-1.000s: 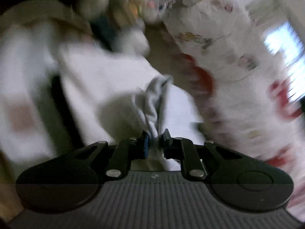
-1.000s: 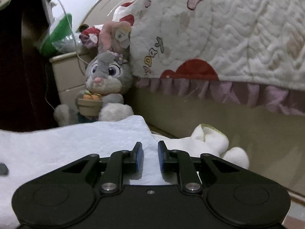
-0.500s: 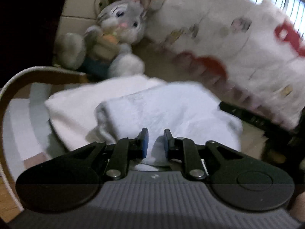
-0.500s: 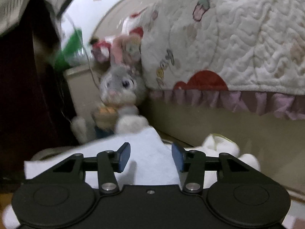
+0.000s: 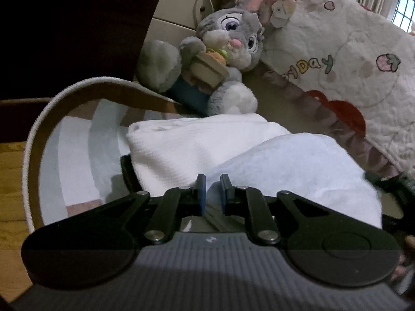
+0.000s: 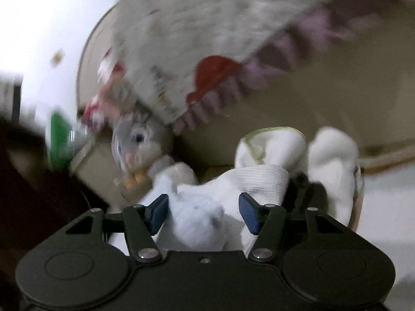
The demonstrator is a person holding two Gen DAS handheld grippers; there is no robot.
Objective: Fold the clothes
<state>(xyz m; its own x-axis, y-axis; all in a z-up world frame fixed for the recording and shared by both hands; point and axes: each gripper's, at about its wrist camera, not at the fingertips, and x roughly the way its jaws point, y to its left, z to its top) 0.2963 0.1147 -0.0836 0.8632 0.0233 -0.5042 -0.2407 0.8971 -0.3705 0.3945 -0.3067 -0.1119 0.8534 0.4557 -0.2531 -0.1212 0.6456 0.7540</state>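
A pale blue-white fleece garment point(image 5: 290, 165) lies folded over a white folded cloth point(image 5: 192, 145) on a round striped rug point(image 5: 75, 150). My left gripper point(image 5: 212, 189) is shut on the near edge of the fleece garment. My right gripper point(image 6: 203, 210) is open wide, its jaws standing either side of a lump of the same fleece garment point(image 6: 197, 220), not gripping it. White socks or small white clothes point(image 6: 280, 160) lie just beyond it. The right wrist view is motion-blurred.
A grey plush rabbit point(image 5: 220, 49) sits against a cream drawer unit point(image 5: 176, 13) beyond the rug; it also shows in the right wrist view point(image 6: 140, 142). A quilted bedspread point(image 5: 350, 59) hangs at right. A dark cabinet point(image 5: 72, 20) stands at left. Wooden floor point(image 5: 13, 176) borders the rug.
My left gripper carried the fleece garment down and laid it folded on the white cloth. My right gripper opened wide and swung right and down toward the white socks.
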